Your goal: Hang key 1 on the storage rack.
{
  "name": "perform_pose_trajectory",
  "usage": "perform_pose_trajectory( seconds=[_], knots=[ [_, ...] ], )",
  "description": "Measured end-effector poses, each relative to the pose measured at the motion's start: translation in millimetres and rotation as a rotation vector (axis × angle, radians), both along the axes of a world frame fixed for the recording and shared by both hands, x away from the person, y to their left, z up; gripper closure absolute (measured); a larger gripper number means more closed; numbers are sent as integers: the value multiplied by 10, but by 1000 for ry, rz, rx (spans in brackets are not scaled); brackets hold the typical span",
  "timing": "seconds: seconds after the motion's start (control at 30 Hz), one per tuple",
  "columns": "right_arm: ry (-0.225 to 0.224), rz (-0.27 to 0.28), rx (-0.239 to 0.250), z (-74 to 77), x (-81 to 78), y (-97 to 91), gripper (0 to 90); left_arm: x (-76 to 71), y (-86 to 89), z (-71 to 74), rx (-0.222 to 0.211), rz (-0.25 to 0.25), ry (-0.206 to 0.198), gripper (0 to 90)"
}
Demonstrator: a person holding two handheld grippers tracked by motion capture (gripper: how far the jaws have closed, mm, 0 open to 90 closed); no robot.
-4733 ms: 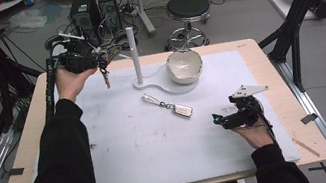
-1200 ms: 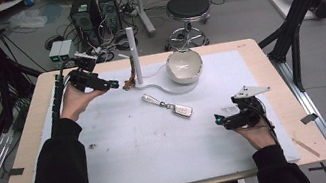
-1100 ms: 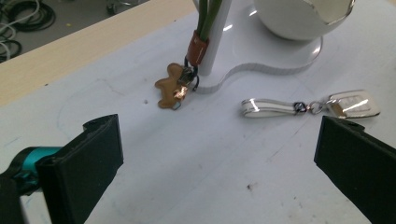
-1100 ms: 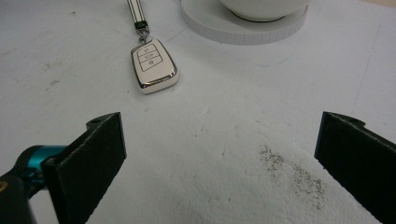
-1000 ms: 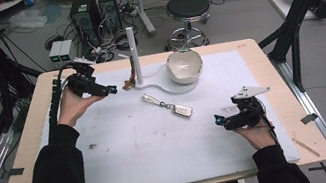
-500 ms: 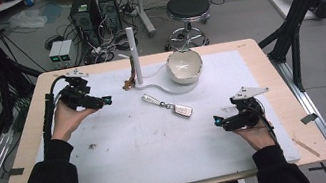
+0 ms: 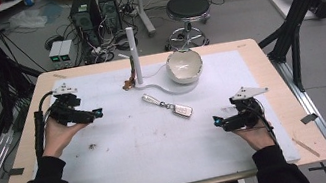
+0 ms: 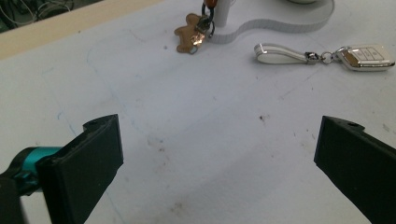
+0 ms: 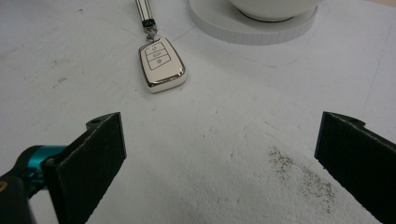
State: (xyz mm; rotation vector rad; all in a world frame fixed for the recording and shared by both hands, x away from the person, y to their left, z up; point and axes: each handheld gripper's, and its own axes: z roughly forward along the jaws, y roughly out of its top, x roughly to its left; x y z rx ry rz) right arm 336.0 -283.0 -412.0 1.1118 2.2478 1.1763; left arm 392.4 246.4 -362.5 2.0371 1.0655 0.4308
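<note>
- The left claw (image 7: 85, 116) hangs over the left side of the counter (image 7: 126, 154), jaws spread wide with nothing between them. The right claw (image 7: 222, 122) sits near the right edge, spread just as wide and also empty.
- The car key (image 7: 183, 110) lies flat mid-counter with its white strap (image 7: 151, 99) trailing toward the far left, well apart from both claws. It is the loose thing nearest them, so I take it as the next pick.
- A risk: the fob is thin and glossy. Jaws coming down flat could skid over its chrome rim and push it along the mat rather than pinch it.
- Another: gripping the strap alone would let the fob swing on its ring (image 8: 321, 57). It might knock the white bowl (image 7: 184, 65) or the stand's base (image 7: 165, 86) on the way over.
- The brown keychain (image 7: 128, 84) hangs low on the white post (image 7: 134, 56), its charm touching the counter. A second key brought to that post could snag it or nudge it off the peg.
- The post looks slim and tall, so a sideways bump from a claw may tip the stand and shift the bowl resting on it.
- Reaching with both claws at once invites a collision over the middle of the counter.
</note>
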Motion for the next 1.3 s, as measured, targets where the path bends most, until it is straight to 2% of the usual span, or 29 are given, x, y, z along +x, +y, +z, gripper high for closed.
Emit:
perform_pose_trajectory(
  seconds=[0.03,0.2,0.37,0.5,0.8,0.87,1.1,1.23,1.3],
  knots=[
    [0,-1,-2,0,0,0,9,-24,17,-17,7,7,-8,17],
    [2,-2,-4,-4,1,7,9,-125,100,-84,-16,19,-11,17],
    [5,-1,-6,-6,-3,8,9,-237,163,-86,-21,35,-32,17],
    [3,-1,-8,-8,-6,3,9,-334,217,-66,-14,35,-41,17],
    [4,-6,-11,-12,-9,-3,9,-548,358,-113,-6,75,-66,17],
    [6,-6,-11,-14,-8,1,9,-596,377,-138,-19,80,-65,17],
    [8,-8,-15,-24,-4,-3,9,-763,436,-271,11,107,-70,17],
    [7,-4,-16,-24,-4,1,9,-883,477,-357,-14,110,-93,17],
    [8,-6,-14,-23,-5,2,9,-932,506,-391,-17,109,-90,17]
  ],
)
